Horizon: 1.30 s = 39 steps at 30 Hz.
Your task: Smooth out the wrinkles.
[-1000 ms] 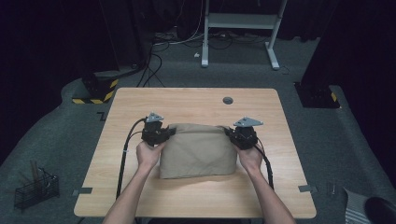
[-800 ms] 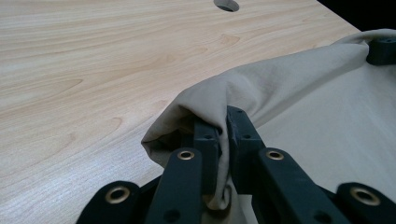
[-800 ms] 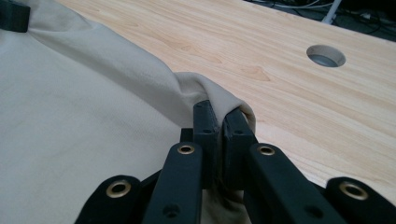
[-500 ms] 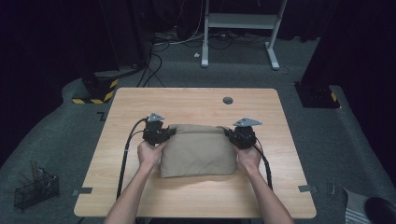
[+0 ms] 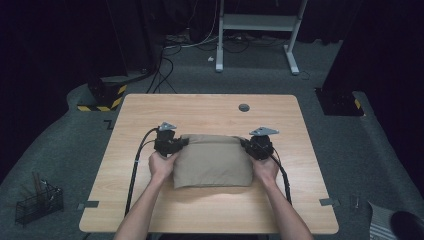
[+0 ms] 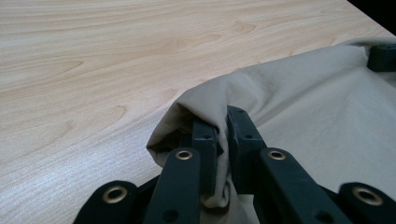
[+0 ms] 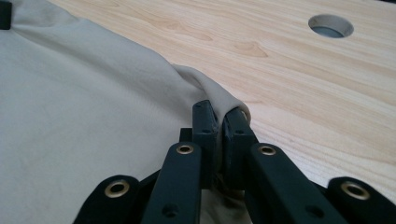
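A folded beige cloth (image 5: 212,160) lies flat in the middle of the wooden table (image 5: 210,107). My left gripper (image 5: 181,143) is at the cloth's far left corner, and my right gripper (image 5: 245,143) is at its far right corner. In the left gripper view the jaws are shut on a bunched fold of the cloth (image 6: 299,107), with my left gripper (image 6: 223,122) pinching it between the pads. In the right gripper view my right gripper (image 7: 220,116) is shut on the cloth's rolled edge (image 7: 212,91), the cloth (image 7: 84,121) spreading to its left.
A round cable hole (image 5: 244,107) sits in the table beyond the cloth, also in the right gripper view as a hole (image 7: 330,25). A white desk frame (image 5: 257,30) stands on the floor behind. A wire basket (image 5: 37,202) sits on the floor at lower left.
The cloth's far edge has shifted slightly toward the person, folding the cloth a bit shorter. Both hands have barely moved.
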### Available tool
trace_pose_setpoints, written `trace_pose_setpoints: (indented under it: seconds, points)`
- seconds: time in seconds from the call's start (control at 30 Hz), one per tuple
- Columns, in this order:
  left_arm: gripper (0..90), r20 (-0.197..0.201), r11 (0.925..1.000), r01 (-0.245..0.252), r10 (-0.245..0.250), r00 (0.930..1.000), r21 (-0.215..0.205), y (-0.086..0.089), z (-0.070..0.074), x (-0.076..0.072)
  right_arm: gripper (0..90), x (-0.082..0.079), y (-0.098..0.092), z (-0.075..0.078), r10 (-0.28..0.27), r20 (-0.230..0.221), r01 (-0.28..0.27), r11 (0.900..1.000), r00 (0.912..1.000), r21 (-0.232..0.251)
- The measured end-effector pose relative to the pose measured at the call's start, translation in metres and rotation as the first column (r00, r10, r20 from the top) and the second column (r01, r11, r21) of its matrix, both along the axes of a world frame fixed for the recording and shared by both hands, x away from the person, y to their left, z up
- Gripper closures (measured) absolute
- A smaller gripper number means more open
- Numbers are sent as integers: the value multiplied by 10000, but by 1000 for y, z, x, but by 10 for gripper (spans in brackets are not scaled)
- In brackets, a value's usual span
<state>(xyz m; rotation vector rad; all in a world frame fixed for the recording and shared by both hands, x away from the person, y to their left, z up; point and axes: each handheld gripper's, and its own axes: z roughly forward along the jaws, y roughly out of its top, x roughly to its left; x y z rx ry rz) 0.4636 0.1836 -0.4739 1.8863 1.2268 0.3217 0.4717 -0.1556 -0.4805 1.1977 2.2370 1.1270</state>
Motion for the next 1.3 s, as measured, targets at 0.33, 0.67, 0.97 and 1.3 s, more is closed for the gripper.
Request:
trace_pose_setpoints:
  seconds: [0.33,0.67,0.97,1.3]
  points:
    - [828,-111,9999,-133,134,9998,76,0,-8,4,864,3,-6,-10,-183,-143,180,9997,9997,-152]
    - [827,-274,9996,-234,237,9993,132,0,-16,6,875,5,-7,-19,-227,-383,223,9997,9990,-91]
    - [813,-355,9990,-221,235,9991,387,0,-24,8,875,7,-7,-25,-216,-620,211,9997,9978,-95]
    - [798,-494,9991,-310,324,9983,287,2,-26,11,875,9,-7,-30,-242,-737,231,9996,9970,-152]
